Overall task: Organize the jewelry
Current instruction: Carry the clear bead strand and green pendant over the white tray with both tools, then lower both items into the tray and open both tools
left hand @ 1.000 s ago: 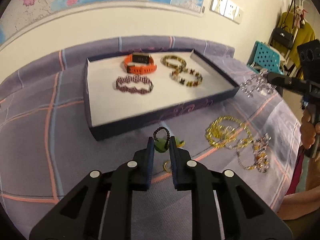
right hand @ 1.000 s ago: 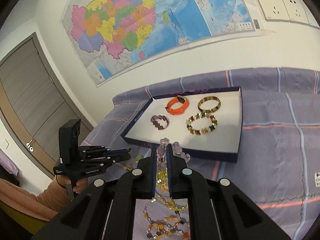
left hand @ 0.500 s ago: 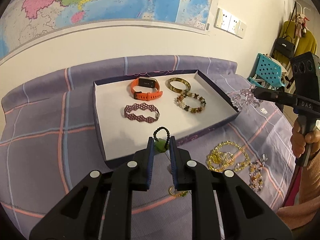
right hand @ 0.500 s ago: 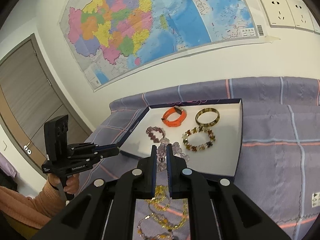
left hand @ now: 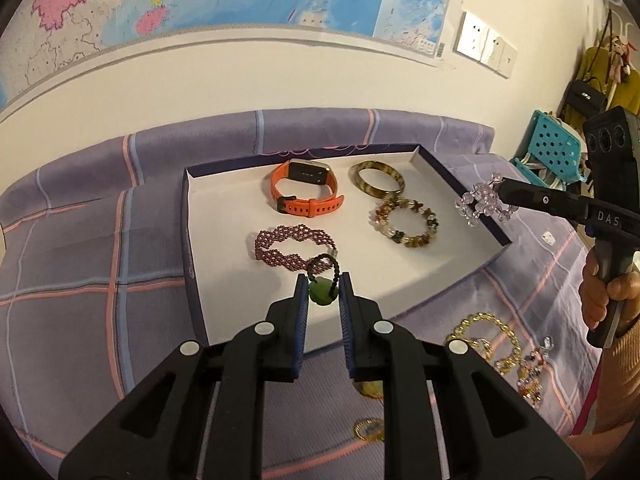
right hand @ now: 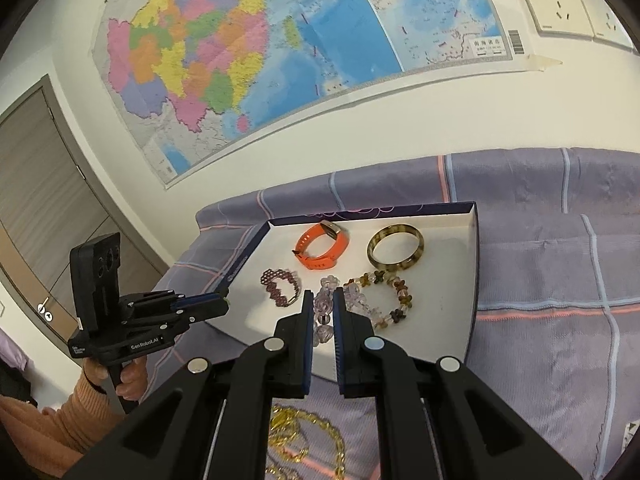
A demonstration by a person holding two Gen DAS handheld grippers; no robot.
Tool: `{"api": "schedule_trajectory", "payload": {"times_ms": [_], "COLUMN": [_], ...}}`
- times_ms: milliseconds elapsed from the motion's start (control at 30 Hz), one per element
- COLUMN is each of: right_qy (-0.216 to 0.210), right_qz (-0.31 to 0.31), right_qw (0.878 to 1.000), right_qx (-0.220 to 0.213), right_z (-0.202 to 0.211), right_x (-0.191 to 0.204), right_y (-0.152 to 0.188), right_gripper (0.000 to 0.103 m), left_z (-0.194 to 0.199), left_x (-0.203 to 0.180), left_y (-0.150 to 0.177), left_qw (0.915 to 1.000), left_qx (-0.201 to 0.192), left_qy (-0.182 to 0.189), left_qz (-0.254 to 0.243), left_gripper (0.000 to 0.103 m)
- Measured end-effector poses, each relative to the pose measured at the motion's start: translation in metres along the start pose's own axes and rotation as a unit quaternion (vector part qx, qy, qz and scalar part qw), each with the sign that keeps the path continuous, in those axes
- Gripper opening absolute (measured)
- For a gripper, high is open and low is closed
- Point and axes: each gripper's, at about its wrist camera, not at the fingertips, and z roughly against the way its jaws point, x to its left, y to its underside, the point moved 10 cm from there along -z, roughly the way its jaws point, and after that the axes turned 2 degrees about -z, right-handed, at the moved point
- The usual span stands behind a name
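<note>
A white-lined navy tray point(left hand: 440, 168) holds an orange watch point(left hand: 306, 192), a tortoiseshell bangle point(left hand: 376, 178), a brown bead bracelet point(left hand: 406, 222) and a maroon woven bracelet point(left hand: 294, 246). My left gripper point(left hand: 323, 280) is shut on a green pendant point(left hand: 322, 294) with a black cord loop, held over the tray's near part. My right gripper point(right hand: 321, 298) is shut on a clear crystal bracelet point(right hand: 325, 312), held above the tray's right side; the bracelet also shows in the left wrist view point(left hand: 482, 202). The tray also appears in the right wrist view point(right hand: 472, 280).
The tray sits on a purple checked cloth point(left hand: 100, 260). Gold chains point(left hand: 486, 338) and a mixed bead bracelet point(left hand: 532, 376) lie on the cloth to the right of the tray. A small gold ring point(left hand: 368, 428) lies near me. A wall with a map stands behind.
Both grippers have moved forward and up over the tray, each still holding its piece. The pendant now hangs over the tray's near part; the crystal bracelet is over the tray's right rim.
</note>
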Motion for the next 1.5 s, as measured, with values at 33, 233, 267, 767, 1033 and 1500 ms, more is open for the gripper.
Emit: {"api": "schedule_trajectory", "payload": {"times_ms": [33,233,267,767,1033,1500], "right_qy": [0.000,0.007,0.008,0.033,0.047,0.019], "right_qz": [-0.001,-0.001,-0.001,-0.022,-0.041,-0.002], "right_qw": [1.000,1.000,1.000,0.998,0.997,1.000], "right_qx": [0.002,0.011,0.013,0.048,0.046,0.018], "right_z": [-0.003,-0.018,-0.021,-0.066,-0.066,-0.001], "right_x": [0.000,-0.005,-0.006,-0.026,-0.039,-0.009], "right_y": [0.000,-0.006,-0.007,-0.005,-0.002,0.016], "right_gripper": [0.008,0.008,0.008,0.008,0.016,0.045], "left_z": [-0.003,-0.020,-0.021,-0.046,-0.038,0.029], "left_x": [0.001,0.006,0.007,0.014,0.014,-0.004], "left_y": [0.000,0.002,0.003,0.007,0.004,0.004], "left_qw": [1.0000,0.9997,0.9997,0.9978,0.9985,0.9991], "left_qx": [0.002,0.018,0.020,0.059,0.044,-0.040], "left_qy": [0.001,-0.005,-0.007,-0.023,-0.027,-0.014], "left_qz": [0.003,0.013,0.013,0.017,0.019,0.000], "left_gripper": [0.016,0.016,0.016,0.017,0.031,0.049]}}
